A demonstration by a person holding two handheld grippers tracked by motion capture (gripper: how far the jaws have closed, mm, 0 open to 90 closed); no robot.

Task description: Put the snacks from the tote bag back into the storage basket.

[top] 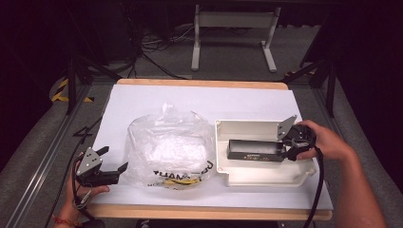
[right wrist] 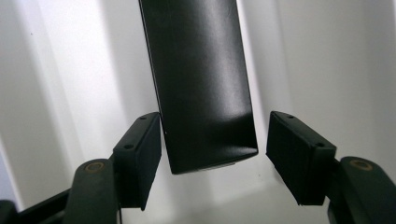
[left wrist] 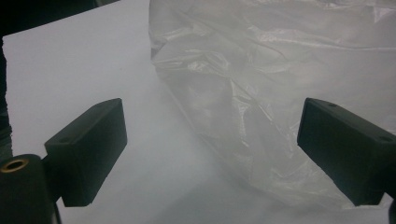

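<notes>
Black rectangular box (top: pixel 253 150) lies in a white plastic tray (top: pixel 259 176) on the surface. Right tongs (right wrist: pixel 214 144) straddle its end, jaws slightly apart, apparently releasing it; withdrawing comes next. Left tongs (left wrist: pixel 212 149) wait wide open, empty, beside a clear plastic bag (top: pixel 166 147).

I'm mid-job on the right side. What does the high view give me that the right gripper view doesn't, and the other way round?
High view: the whole layout, with the clear plastic bag mid-table, the left gripper open beside it, and the full outline of the white tray.
Right gripper view: the close fit at the jaws. The end of the black box sits between them, one jaw at its edge and a clear gap at the other.
Both: the right gripper at the end of the black box, which lies in the white tray.
</notes>
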